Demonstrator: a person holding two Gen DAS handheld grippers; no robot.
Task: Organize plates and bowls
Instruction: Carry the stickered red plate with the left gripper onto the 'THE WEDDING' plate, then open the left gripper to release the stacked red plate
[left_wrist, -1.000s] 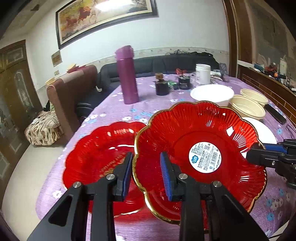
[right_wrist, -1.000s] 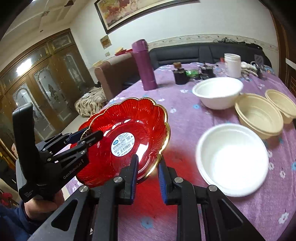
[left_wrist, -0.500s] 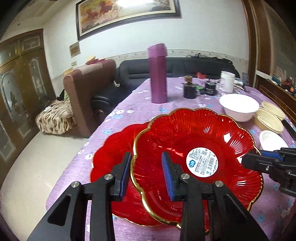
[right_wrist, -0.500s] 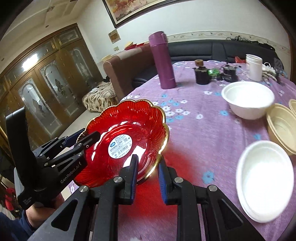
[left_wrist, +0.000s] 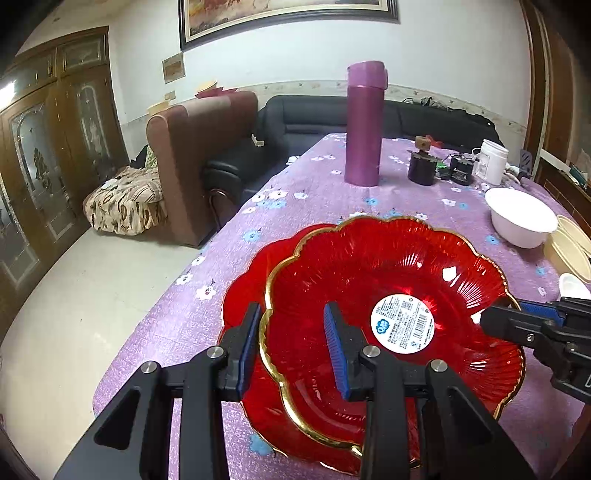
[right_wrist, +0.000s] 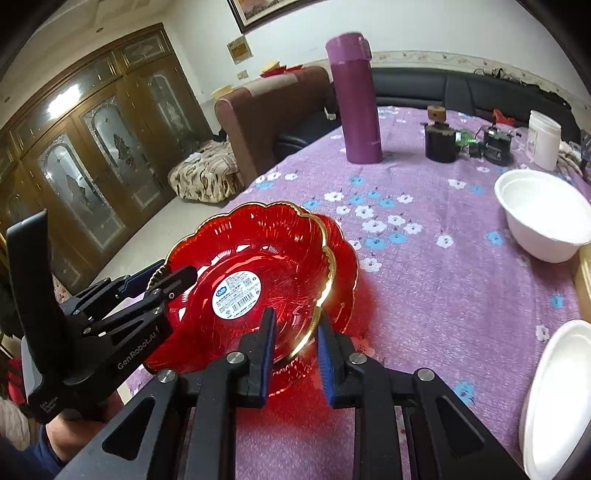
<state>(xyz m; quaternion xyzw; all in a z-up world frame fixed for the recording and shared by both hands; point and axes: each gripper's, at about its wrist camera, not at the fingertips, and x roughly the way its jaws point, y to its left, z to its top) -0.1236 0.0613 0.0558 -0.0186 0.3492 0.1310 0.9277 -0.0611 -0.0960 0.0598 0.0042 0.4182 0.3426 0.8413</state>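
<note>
The upper plate (left_wrist: 391, 280) is translucent red plastic with a scalloped, flower-shaped rim edged in gold, radial ribbing on its wall, and a round white barcode label (left_wrist: 402, 326) at its centre. It sits over the lower plate (left_wrist: 243, 295), a matching ribbed red plate lying on the worktop (left_wrist: 317, 184) near its front-left corner; the lower plate shows past the upper plate's left and front edges. Whether the two plates touch cannot be told.

The left hand-held gripper (left_wrist: 293, 347) straddles the upper plate's near-left rim, one blue ribbed pad outside and one inside. The pads stand visibly wider than the rim, so the jaws are apart and not pressing.

The right hand-held gripper (right_wrist: 295, 350) straddles the opposite rim of the same plate. A narrow gap shows at each pad; a firm clamp cannot be confirmed.

The worktop is covered by a purple cloth printed with small white and blue flowers. To the right stand a smooth white bowl (right_wrist: 543, 218), cream bowls (left_wrist: 570, 247) and a flat white plate (right_wrist: 557, 398). A matte purple cylindrical flask (left_wrist: 364, 123) stands upright farther back.
</note>
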